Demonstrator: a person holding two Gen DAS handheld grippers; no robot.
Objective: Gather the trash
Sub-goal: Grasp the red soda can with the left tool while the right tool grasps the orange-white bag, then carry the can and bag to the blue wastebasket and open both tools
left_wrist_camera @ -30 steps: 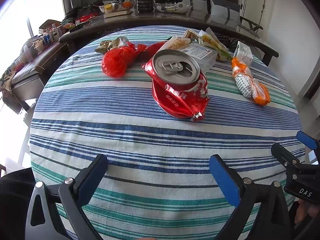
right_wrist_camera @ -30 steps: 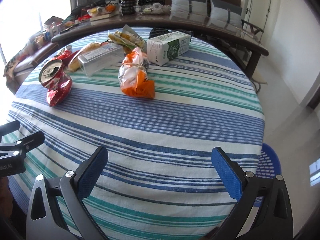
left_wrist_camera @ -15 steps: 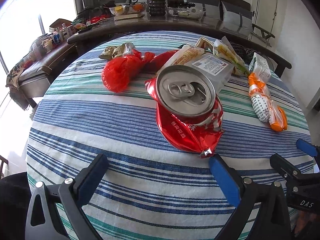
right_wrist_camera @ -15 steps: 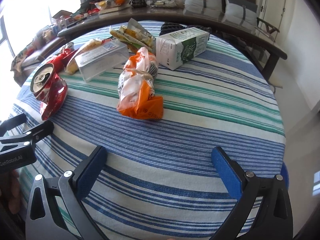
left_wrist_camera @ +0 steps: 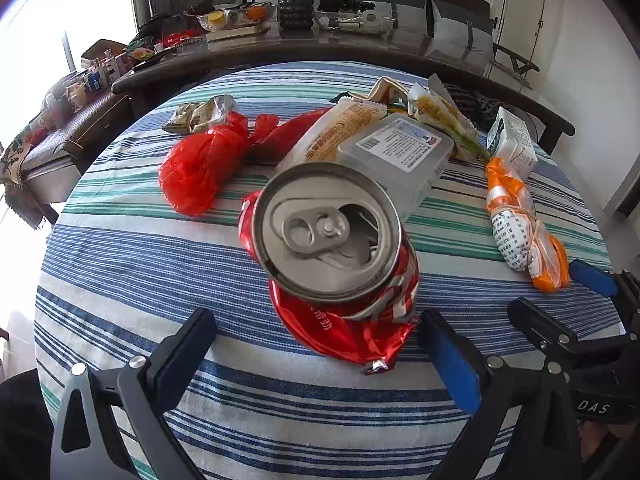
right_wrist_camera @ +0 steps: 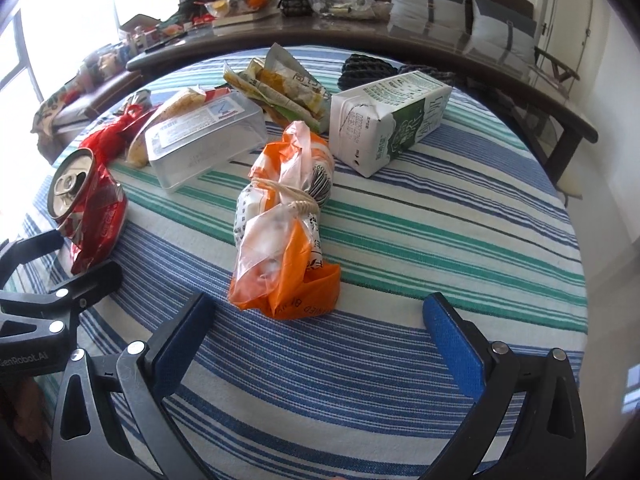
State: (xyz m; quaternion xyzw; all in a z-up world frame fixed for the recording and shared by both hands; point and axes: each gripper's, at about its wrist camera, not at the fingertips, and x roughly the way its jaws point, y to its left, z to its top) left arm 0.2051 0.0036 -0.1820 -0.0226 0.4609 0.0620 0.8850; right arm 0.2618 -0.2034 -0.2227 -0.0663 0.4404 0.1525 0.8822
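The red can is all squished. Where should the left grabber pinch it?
Probably across the round upper body of the can, just under its silver top, coming straight in from the near side. The open left gripper already straddles it there. The crumpled bottom is flat and sharp, so it grips poorly.

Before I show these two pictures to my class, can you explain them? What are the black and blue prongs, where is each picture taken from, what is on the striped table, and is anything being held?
No robot is at work here. A person holds a two-fingered tool in each hand, with a wide-angle camera looking along its fingers.

One picture comes from the left hand-held gripper, the other from the right hand-held gripper. Both are open and hold nothing.

On the striped tablecloth lies rubbish: a crushed red can just ahead of the left tool, a tied orange bag ahead of the right one, a milk carton, a clear plastic box, a red plastic bag and snack wrappers.
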